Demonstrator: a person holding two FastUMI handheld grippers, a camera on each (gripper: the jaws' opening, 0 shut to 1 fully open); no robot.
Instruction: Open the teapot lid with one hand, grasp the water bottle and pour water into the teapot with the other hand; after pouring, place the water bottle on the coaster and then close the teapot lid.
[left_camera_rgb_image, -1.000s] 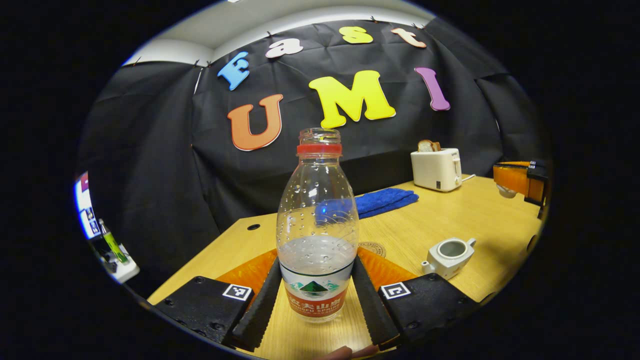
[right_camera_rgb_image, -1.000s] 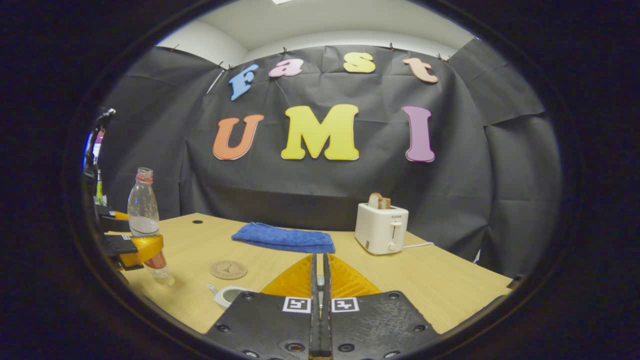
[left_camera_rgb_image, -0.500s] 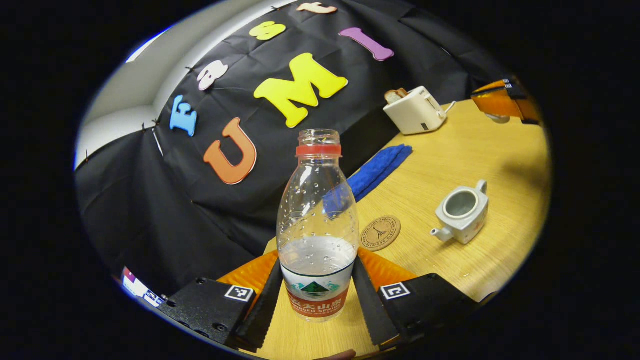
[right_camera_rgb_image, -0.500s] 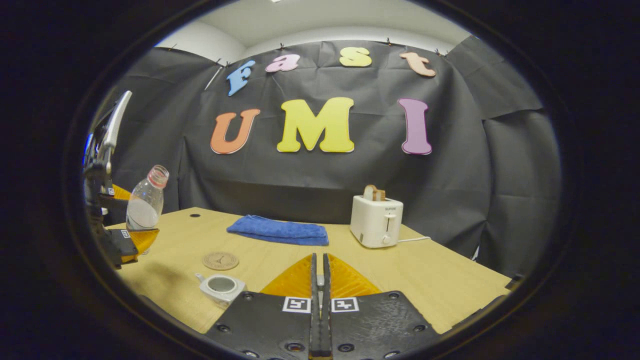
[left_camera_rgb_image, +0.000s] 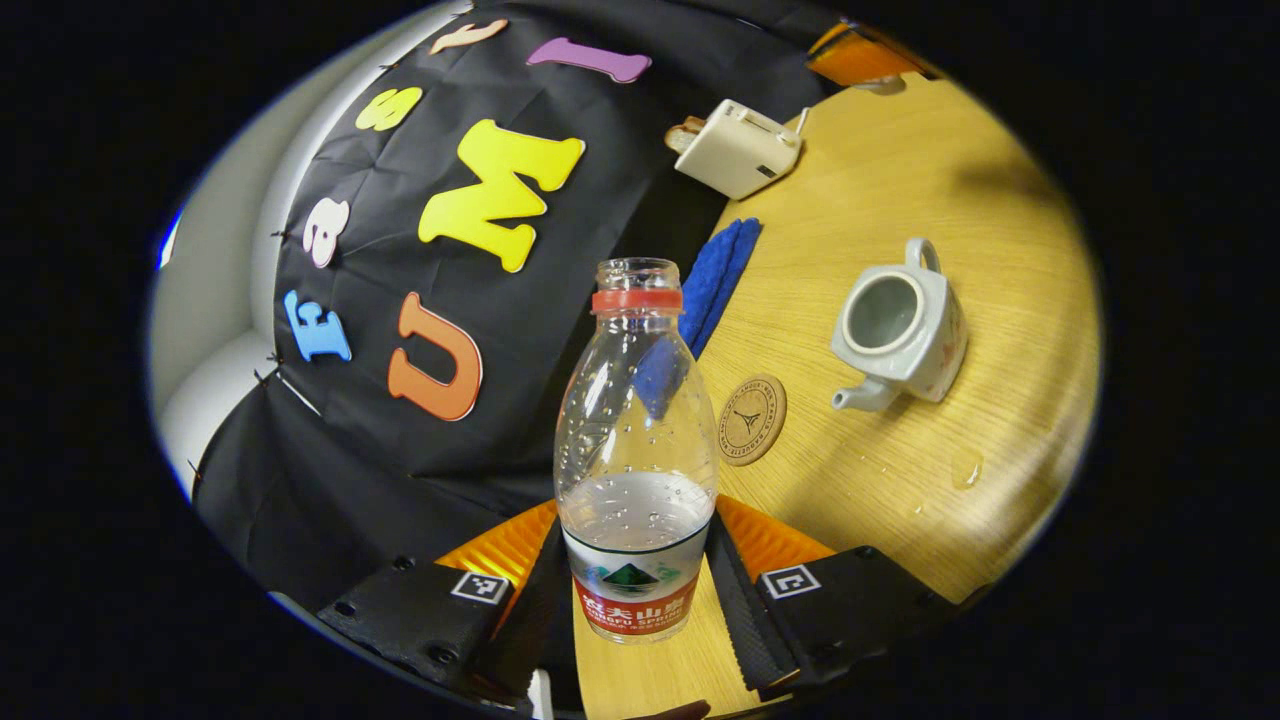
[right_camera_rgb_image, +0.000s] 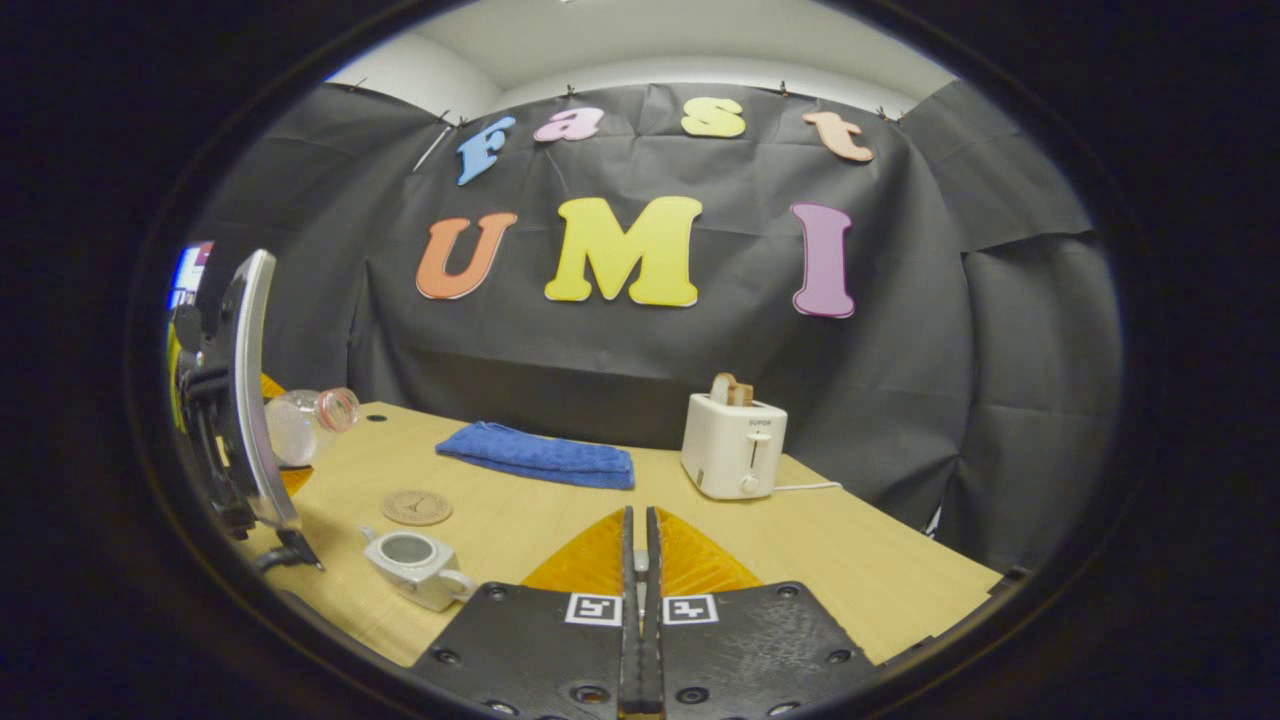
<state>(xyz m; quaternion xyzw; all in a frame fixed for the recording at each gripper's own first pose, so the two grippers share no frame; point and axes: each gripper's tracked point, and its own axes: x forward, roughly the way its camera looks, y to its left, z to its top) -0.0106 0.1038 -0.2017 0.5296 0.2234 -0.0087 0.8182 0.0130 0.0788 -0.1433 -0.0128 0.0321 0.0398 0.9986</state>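
Left tool (left_camera_rgb_image: 640, 610) clamped on lower body of clear plastic water bottle with red neck ring (left_camera_rgb_image: 636, 470), both fingers pressed against label band. Bottle uncapped, about a third full, tipped steeply in right gripper view (right_camera_rgb_image: 305, 425). Right tool (right_camera_rgb_image: 637, 560) with fingers drawn fully together; whether teapot lid sits between them cannot be told.

White ceramic teapot (left_camera_rgb_image: 900, 325) ahead and to right of left tool, lid off, mouth open, spout toward round cork coaster (left_camera_rgb_image: 752, 419). Coaster between bottle and teapot, bare. Teapot low and to left of right tool (right_camera_rgb_image: 415, 565).

Risks, judged:
- Bottle mouth not yet over teapot opening; further tilt before alignment likely to spill onto wooden surface (left_camera_rgb_image: 900, 180).
- Small teapot mouth versus wide stream; fast tilt likely to overshoot.
- Droplets on surface (left_camera_rgb_image: 965, 470) near teapot; wet patch could let teapot slide if nudged.
- Thin bottle wall; hard squeeze could buckle it and push water out.

Count: one bottle, one teapot, one coaster, one folded blue towel (left_camera_rgb_image: 715, 280), one white toaster (left_camera_rgb_image: 735, 150), two tools.
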